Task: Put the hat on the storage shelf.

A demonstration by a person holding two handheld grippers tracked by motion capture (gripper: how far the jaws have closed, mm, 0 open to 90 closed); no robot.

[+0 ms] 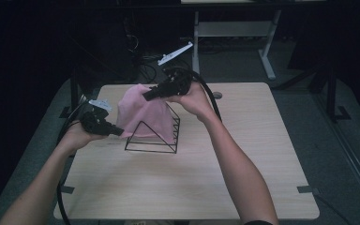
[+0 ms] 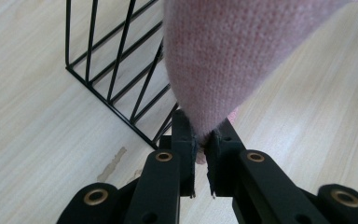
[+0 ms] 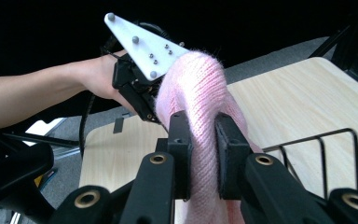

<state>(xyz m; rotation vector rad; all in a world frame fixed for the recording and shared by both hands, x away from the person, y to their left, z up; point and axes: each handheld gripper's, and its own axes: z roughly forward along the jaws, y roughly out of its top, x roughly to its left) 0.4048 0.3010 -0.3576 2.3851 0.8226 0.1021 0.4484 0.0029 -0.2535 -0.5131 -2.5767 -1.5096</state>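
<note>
A pink knitted cloth (image 1: 143, 115) hangs over a black wire rack (image 1: 155, 136) that stands near the middle of the bench (image 1: 243, 178), and both grippers have hold of it. The left gripper (image 1: 120, 132) is clamped on a low corner of the cloth at the rack's left side; in the left gripper view its jaws pinch the tip of the fabric (image 2: 214, 60), which rises taut from them, with the rack (image 2: 121, 79) just beside. The right gripper (image 1: 146, 96) grips a thick fold at the top, above the rack's peak; in the right gripper view the cloth (image 3: 200, 102) bulges between the closed jaws. Holding it at two spread points probably keeps the cloth stretched and off the wires, so that it can be lifted clear or draped evenly without snagging. The rack itself rests free on the bench, so a sideways tug could drag or tip it.
</note>
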